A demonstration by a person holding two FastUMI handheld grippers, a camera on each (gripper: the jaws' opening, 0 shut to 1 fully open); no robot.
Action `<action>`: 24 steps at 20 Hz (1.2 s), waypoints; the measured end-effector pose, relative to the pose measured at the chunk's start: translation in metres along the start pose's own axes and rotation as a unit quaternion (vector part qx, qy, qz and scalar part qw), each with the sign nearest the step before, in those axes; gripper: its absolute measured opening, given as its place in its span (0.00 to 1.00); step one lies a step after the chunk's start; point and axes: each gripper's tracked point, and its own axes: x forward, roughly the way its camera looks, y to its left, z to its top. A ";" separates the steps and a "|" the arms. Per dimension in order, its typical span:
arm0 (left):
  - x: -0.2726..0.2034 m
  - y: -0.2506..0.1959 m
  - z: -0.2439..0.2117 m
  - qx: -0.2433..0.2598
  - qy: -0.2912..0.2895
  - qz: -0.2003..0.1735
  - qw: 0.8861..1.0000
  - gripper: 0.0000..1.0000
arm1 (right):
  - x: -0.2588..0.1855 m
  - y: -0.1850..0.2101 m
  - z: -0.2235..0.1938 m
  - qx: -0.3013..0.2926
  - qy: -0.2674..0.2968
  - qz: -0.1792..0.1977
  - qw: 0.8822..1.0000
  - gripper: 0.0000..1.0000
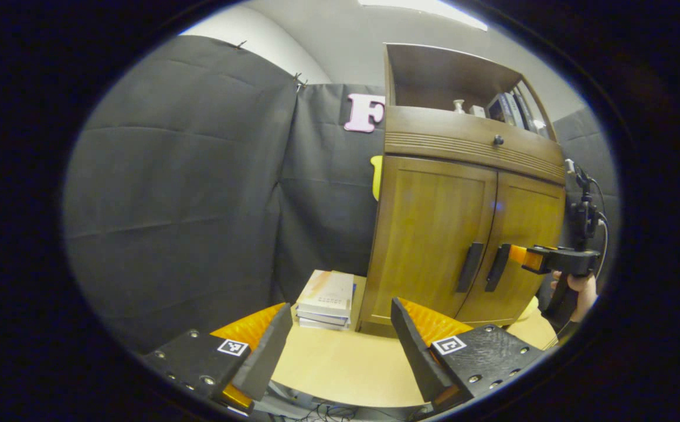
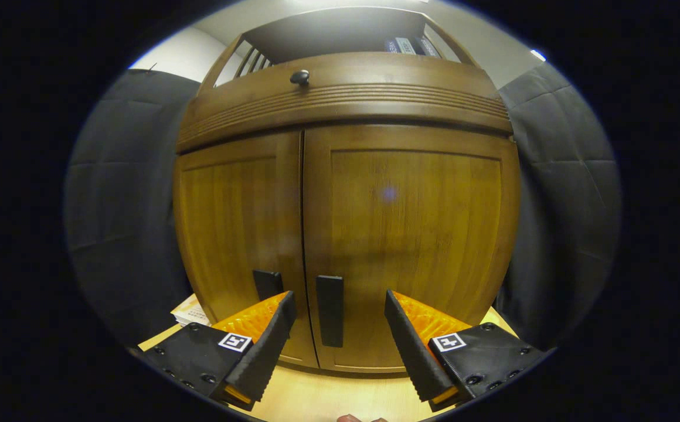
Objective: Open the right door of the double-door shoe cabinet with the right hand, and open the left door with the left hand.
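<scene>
1. The brown wooden double-door shoe cabinet (image 2: 346, 234) stands on a pale wooden tabletop (image 1: 340, 363), both doors shut, well ahead of the left gripper and close before the right one.
2. The right gripper (image 2: 337, 334) faces the right door (image 2: 410, 234) with its fingers spread apart and empty; the black bar handle of the right door (image 2: 329, 310) sits between them, not yet pinched.
3. The step in hand appears to be taking that handle: the fingers should go forward until they straddle the bar, close squarely on it, then pull along the door's arc, not straight back.
4. The left gripper (image 1: 340, 346) hovers back from the cabinet, fingers wide open and holding nothing; the left door (image 1: 434, 240) and its black handle (image 1: 469, 267) wait untouched.
5. Counted: two doors, two bar handles, one round dark knob (image 2: 299, 77) on the drawer band above, one stack of books (image 1: 326, 299) beside the cabinet.
</scene>
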 end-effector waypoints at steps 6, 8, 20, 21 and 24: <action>0.006 -0.008 -0.010 0.008 0.014 0.034 0.999 0.98 | 0.045 0.005 -0.022 -0.016 0.018 0.005 1.000 0.96; 0.009 -0.012 -0.014 0.016 0.018 0.041 0.999 0.98 | 0.056 0.007 -0.025 -0.004 0.027 0.005 1.000 0.96; 0.021 -0.038 -0.006 0.027 0.008 0.019 0.999 0.99 | 0.072 0.018 -0.043 0.023 0.051 0.030 0.998 0.28; 0.021 -0.038 -0.006 0.028 0.007 0.017 0.999 0.99 | 0.072 0.018 -0.043 0.018 0.054 0.035 0.998 0.27; 0.019 -0.039 -0.009 0.031 0.009 0.008 0.999 0.99 | 0.070 0.019 -0.043 0.030 0.059 0.043 0.997 0.22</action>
